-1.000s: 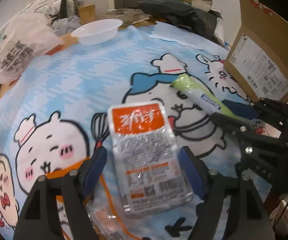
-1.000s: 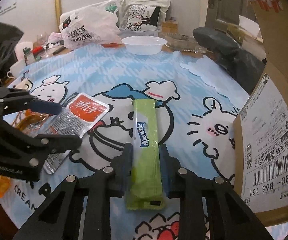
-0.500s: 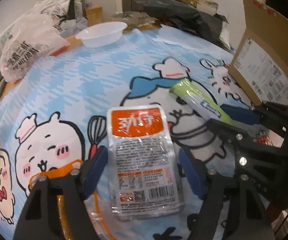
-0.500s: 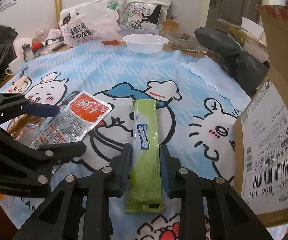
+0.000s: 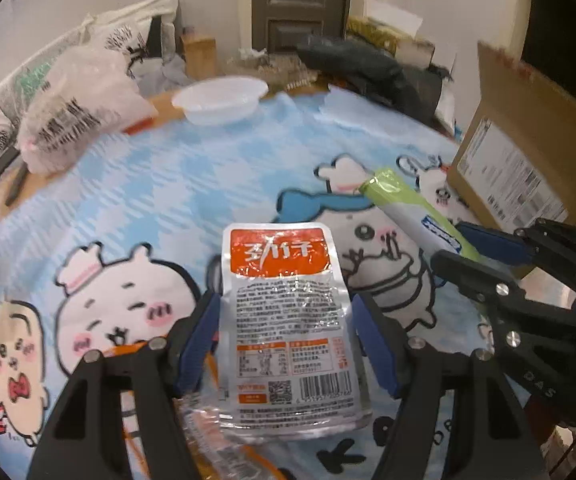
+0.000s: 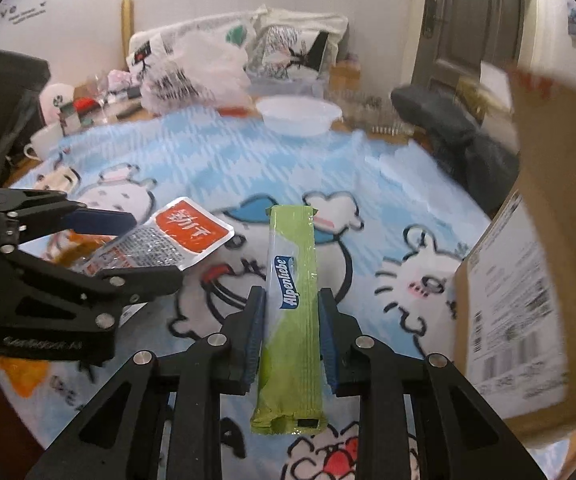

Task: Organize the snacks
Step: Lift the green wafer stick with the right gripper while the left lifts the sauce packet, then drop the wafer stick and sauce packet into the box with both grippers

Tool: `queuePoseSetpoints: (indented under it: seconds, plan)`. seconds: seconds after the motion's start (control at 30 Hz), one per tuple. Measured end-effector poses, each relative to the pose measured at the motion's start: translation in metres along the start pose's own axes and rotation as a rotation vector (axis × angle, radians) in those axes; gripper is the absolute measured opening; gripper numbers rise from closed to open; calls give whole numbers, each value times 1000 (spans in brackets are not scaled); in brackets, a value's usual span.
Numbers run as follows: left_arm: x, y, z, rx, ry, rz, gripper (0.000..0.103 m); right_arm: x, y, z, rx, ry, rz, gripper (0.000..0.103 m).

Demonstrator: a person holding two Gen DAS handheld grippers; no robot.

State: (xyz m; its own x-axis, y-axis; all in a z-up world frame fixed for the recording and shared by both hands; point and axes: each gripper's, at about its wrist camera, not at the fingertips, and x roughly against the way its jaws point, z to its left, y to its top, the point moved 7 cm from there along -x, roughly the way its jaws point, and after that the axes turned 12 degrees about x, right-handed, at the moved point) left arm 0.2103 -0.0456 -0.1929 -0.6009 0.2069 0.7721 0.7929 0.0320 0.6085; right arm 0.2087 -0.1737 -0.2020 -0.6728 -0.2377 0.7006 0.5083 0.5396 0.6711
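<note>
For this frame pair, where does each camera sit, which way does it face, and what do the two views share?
Left wrist: on the left gripper, looking down along its fingers at the orange-and-silver snack pouch it grips; the right gripper enters at right.
Right wrist: on the right gripper, looking at the green candy stick pack it grips; the left gripper enters at left.
Shared: both snacks, white bowl, cardboard box, cartoon tablecloth.

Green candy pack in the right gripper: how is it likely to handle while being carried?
The candy pack sticks out straight past the right gripper, so probably fairly stiff. Its glossy wrapper looks slippery and might slide. Thin and narrow, likely light.
</note>
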Motion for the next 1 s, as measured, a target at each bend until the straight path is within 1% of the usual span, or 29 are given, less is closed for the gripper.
queuePoseSetpoints:
  seconds: [0.07,0.17,0.33,0.47,0.57,0.67,0.73,0.77,0.8,0.83,0.9,0.97,1.0]
  plan:
    - [14,5,1,5,-6,-29,65,11,7,3,0,9,-20,21]
    - [50,15,2,3,-12,-100,65,31,18,5,-12,33,-56,21]
    - [109,37,-7,-4,-46,-203,65,86,49,10,30,37,-165,21]
    - [148,58,-34,-54,-79,-274,65,130,68,-2,34,11,-250,21]
    - [168,74,-69,-92,-136,-306,65,153,72,-25,14,-28,-290,21]
    - [173,84,-111,-136,-183,-318,65,171,64,-58,-36,-84,-305,21]
    - [171,90,-140,-164,-229,-309,65,178,55,-83,-72,-121,-295,21]
    - [170,92,-154,-175,-253,-299,65,180,49,-95,-83,-157,-285,21]
    - [165,94,-171,-189,-283,-282,65,182,41,-106,-90,-196,-274,21]
    - [159,96,-188,-205,-304,-264,65,184,34,-116,-98,-215,-265,21]
    - [145,99,-216,-230,-328,-229,65,180,17,-136,-133,-222,-235,21]
    - [127,100,-243,-241,-366,-170,65,174,2,-151,-158,-230,-205,21]
    - [118,100,-254,-242,-372,-147,65,169,-8,-160,-173,-236,-183,21]
